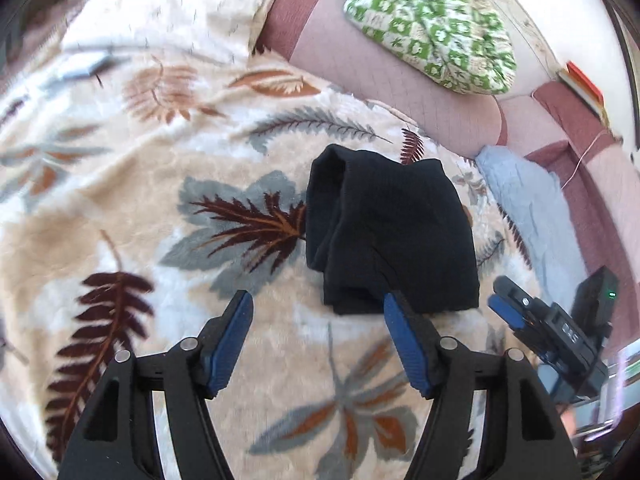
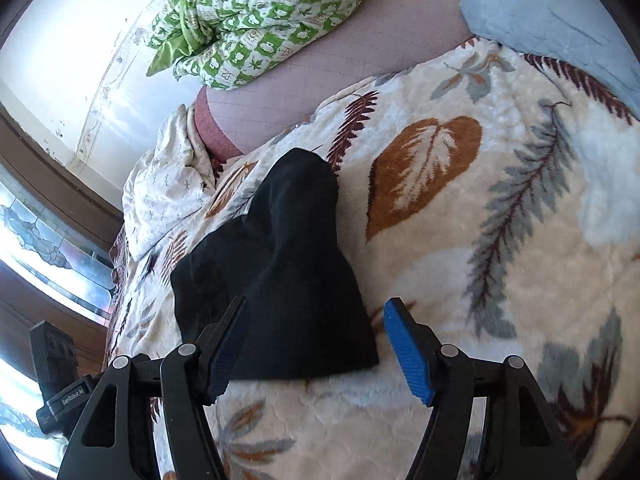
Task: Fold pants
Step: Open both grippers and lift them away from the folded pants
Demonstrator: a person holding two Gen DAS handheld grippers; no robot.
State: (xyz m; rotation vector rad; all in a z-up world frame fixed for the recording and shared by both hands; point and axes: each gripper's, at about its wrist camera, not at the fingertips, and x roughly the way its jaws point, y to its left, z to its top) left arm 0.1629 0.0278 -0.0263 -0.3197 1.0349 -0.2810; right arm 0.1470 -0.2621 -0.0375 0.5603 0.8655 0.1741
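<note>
The black pants lie folded into a compact bundle on a cream blanket printed with brown, maroon and grey leaves, which covers the bed. The bundle sits toward the blanket's far edge, where the cover gives way to a pink quilted mattress, and near the corner where a pale blue cloth rests. The left gripper hangs above the blanket just on the near side of the pants, its blue-padded fingers apart with nothing between them; one fingertip overlaps the bundle's near edge in this view, and whether it touches cannot be told. The right gripper is likewise spread wide and grips nothing, its left finger crossing in front of the pants while its right finger stands over bare blanket beside them. From the left wrist view the right gripper shows just past the bundle's right side. A green and white patterned quilt is bunched on the mattress beyond, and a cream crumpled cloth lies at the blanket's far left corner.
</note>
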